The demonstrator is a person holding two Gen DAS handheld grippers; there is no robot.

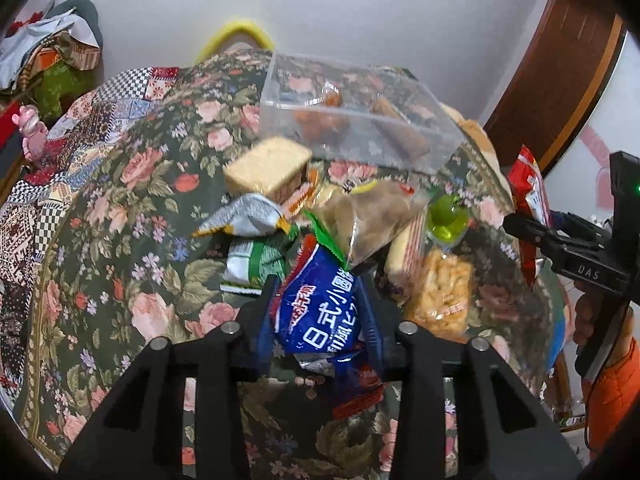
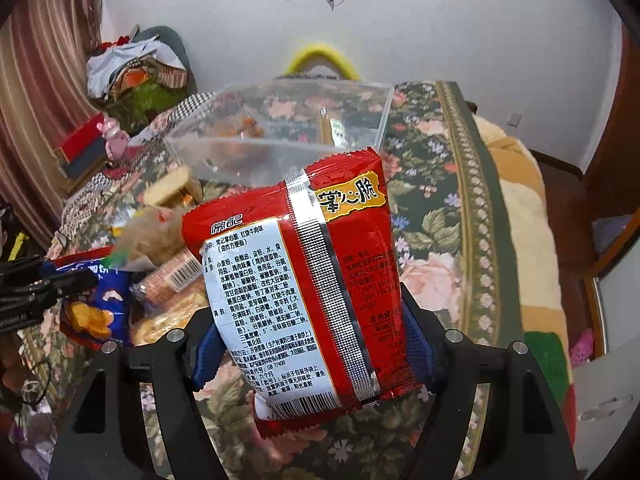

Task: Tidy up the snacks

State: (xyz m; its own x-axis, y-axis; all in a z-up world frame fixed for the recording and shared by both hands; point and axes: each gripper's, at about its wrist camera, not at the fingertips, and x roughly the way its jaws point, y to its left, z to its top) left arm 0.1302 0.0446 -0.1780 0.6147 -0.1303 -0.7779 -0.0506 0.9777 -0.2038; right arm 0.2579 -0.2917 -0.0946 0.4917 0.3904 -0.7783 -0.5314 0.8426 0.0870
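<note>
we note left gripper [image 1: 318, 312] clamped on blue snack packet [image 1: 320, 312], fingers [image 1: 266, 300] pressed to both sides, packet lifted clear of floral tablecloth [image 1: 132, 216]. right gripper [image 2: 316, 344] clamped on red noodle packet [image 2: 304, 280], blue pads [image 2: 208, 356] gripping its sides, back label facing camera. we take clear plastic box [image 1: 352, 116] as landmark: both packets sit in front of box, outside it. loose snack pile [image 1: 360, 220] lies just in front of box on cloth; box holds few snacks.
</note>
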